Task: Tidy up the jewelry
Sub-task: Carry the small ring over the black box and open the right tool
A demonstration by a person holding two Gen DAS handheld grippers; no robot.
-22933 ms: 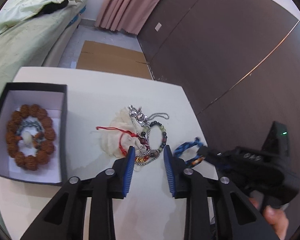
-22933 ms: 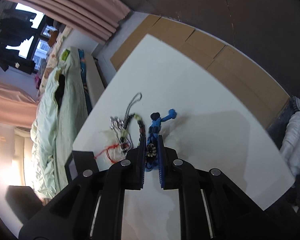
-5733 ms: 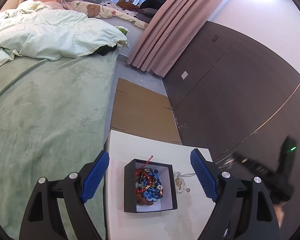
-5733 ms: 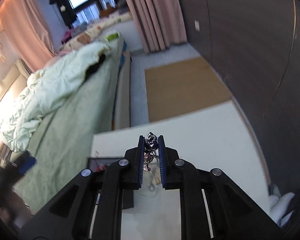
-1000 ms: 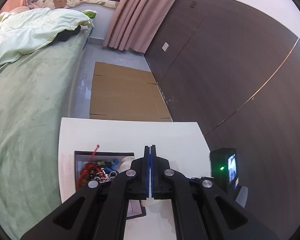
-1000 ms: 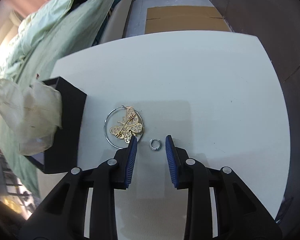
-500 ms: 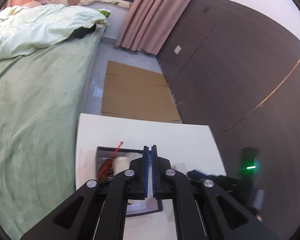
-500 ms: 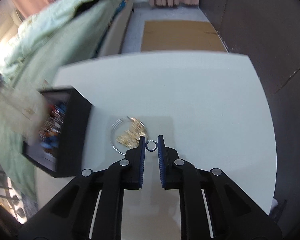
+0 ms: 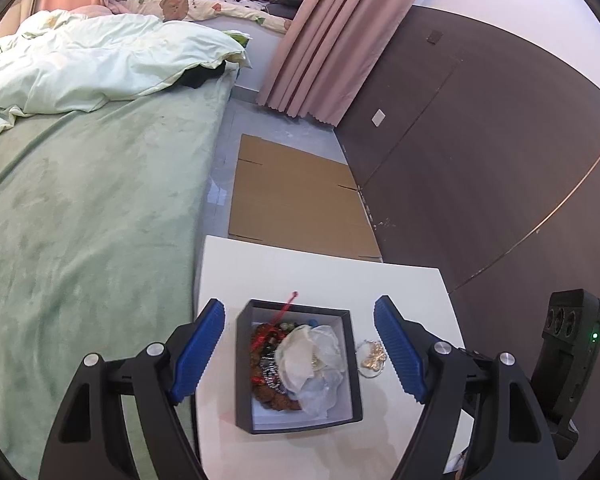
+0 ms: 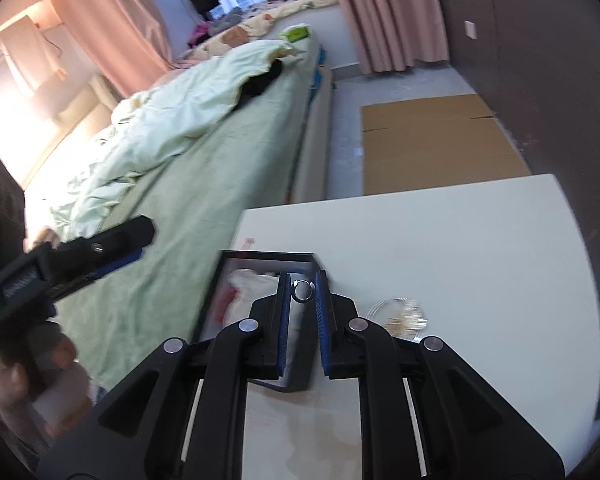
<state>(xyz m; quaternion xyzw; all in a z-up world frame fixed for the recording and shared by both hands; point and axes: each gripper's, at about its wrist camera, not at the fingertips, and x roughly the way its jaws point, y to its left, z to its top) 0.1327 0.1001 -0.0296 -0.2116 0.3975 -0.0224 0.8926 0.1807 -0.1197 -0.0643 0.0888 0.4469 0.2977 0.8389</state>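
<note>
I'm pinching the small ring (image 10: 303, 291) in my right gripper (image 10: 303, 294) above the black box (image 9: 350, 364), which sits near the table's (image 9: 300, 276) bed-side edge. My left gripper (image 9: 299, 350) is opening, jaws straddling the box (nothing gripped); the gold pendant (image 9: 373, 361) is lying just beside it.

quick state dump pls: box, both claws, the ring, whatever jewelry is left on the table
Black box: open, no lid, holding beads, chains and a white pouch.
Left claw: jaws opening, nothing between them.
Right claw: shut on small silver ring, raised near the box.
Gold butterfly piece: lying on the white table, beside the box.
</note>
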